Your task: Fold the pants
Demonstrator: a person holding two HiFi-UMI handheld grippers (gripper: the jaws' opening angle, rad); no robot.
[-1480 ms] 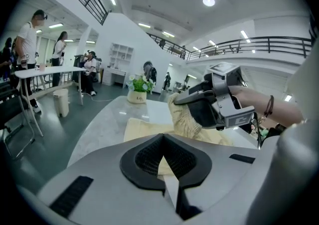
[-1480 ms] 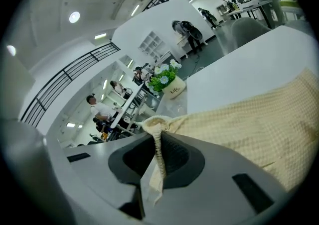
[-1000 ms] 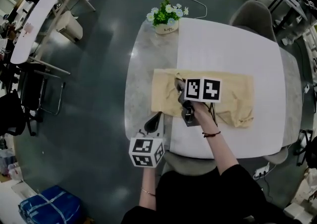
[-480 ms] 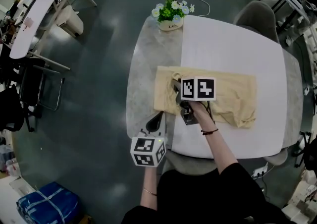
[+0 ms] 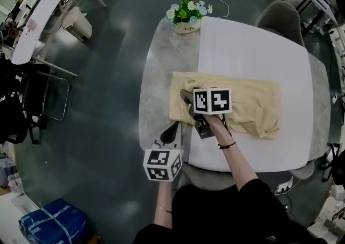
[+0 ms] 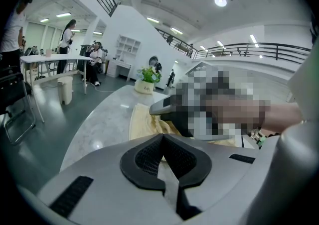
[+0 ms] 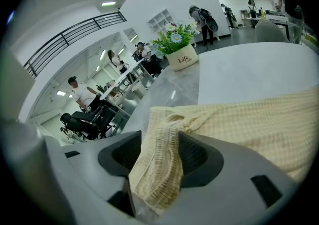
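Observation:
Beige pants lie flat across the table, one end bunched at the right. My right gripper rests on their left end. In the right gripper view its jaws are opening, and a ribbed fold of the pants hangs loose between the right gripper pads, which stand apart from it. My left gripper hovers at the table's near edge, off the cloth. In the left gripper view the left gripper is shut and empty, with the pants ahead.
A potted plant stands at the far side of the grey table, beside a white mat. Chairs sit around the table. Desks and people fill the room beyond.
My right gripper has shifted a little to the left over the pants' left end. The left gripper has stayed where it was.

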